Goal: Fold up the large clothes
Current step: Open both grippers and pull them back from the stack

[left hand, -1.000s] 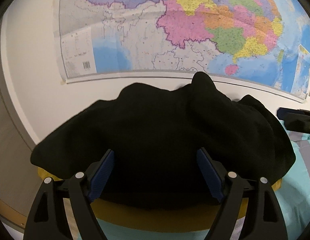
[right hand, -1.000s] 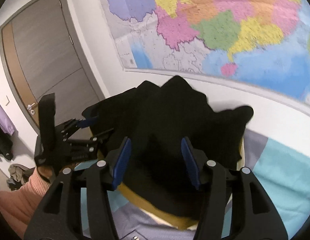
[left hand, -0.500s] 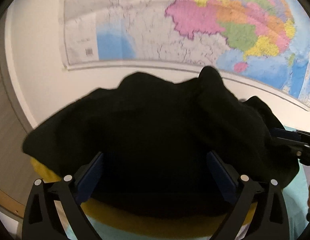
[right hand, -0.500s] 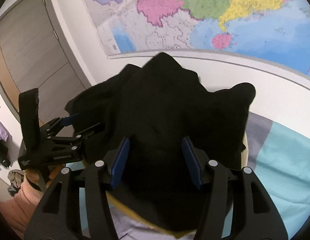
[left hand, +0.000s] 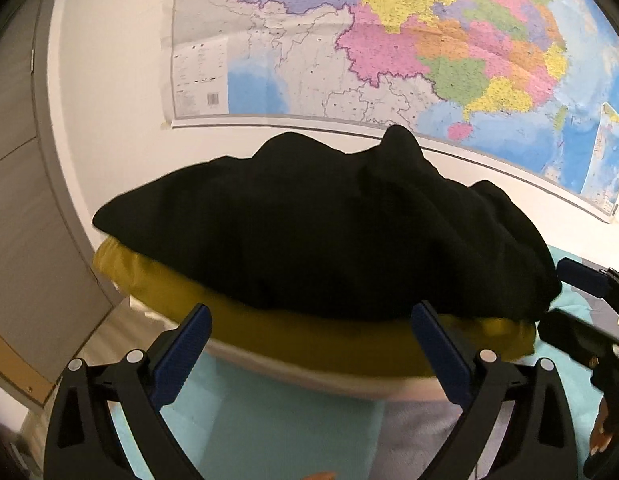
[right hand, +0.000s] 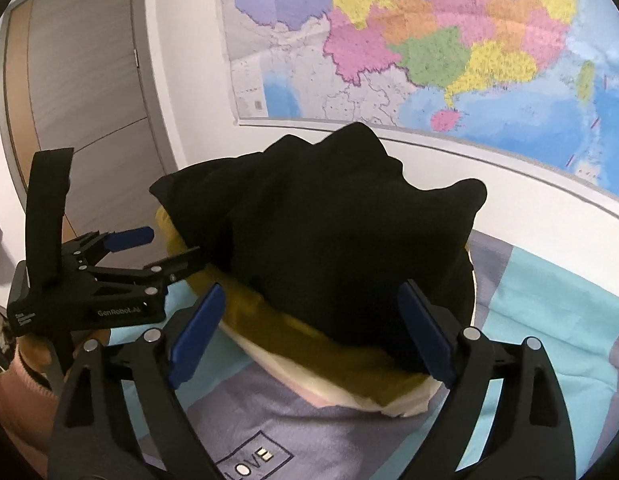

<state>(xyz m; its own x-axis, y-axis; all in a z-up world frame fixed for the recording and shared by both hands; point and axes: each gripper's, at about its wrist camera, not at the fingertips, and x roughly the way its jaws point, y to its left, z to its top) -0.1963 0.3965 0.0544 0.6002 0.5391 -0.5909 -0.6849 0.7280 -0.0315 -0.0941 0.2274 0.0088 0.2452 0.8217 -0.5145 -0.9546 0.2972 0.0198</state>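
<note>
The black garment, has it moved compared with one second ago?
Yes. The black garment sat up between the open left gripper pads; now it lies lower on the yellow cloth, further below the wall map.

Even indoor light, no glare; black garment (left hand: 317, 232) lost all detail; fisheye bent wall map (right hand: 429, 40); slight motion blur.

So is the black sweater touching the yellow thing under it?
Touching. In the right wrist view the black sweater lies right on the yellow garment, with no gap along their edge; the left wrist view shows the same.
</note>
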